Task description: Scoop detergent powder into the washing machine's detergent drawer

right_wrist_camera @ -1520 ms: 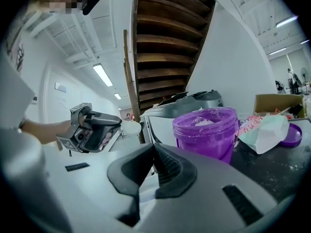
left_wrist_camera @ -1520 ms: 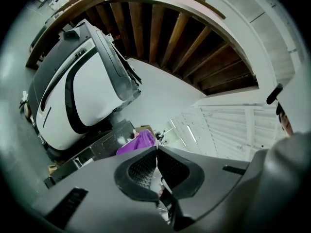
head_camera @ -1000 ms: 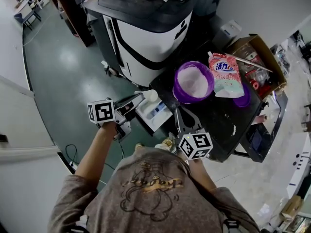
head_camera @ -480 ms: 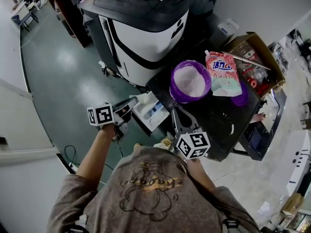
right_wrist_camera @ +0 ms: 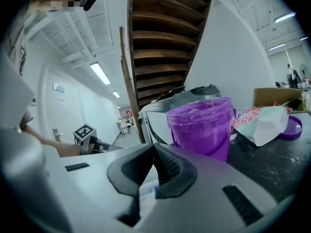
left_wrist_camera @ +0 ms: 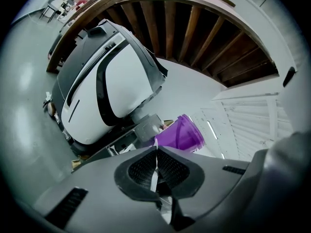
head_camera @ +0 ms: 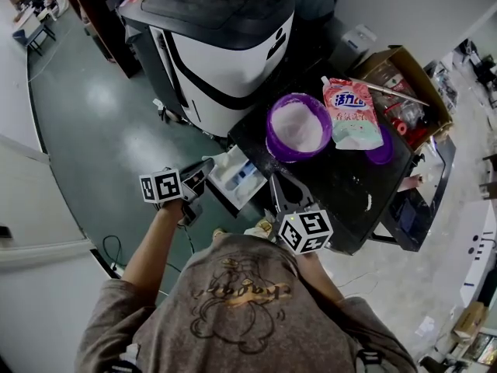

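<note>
The white detergent drawer (head_camera: 233,176) sticks out at the black table's left edge, below the black-and-white washing machine (head_camera: 225,45). A purple bucket (head_camera: 297,127) of white powder stands on the table, with a detergent bag (head_camera: 351,113) beside it. My left gripper (head_camera: 208,167) reaches the drawer's near-left end. Its jaws (left_wrist_camera: 156,152) are shut on a thin white strip, and I cannot tell what that strip belongs to. My right gripper (head_camera: 276,181) hovers over the table's front edge, short of the bucket (right_wrist_camera: 201,125), shut with nothing held (right_wrist_camera: 154,149).
A purple lid (head_camera: 384,152) lies right of the bag. An open cardboard box (head_camera: 404,92) of odds and ends stands at the table's far right. Spilt powder specks dot the black table (head_camera: 342,193). Green floor stretches to the left.
The head view has shifted a little. Both grippers keep almost the same places by the drawer and the table edge.
</note>
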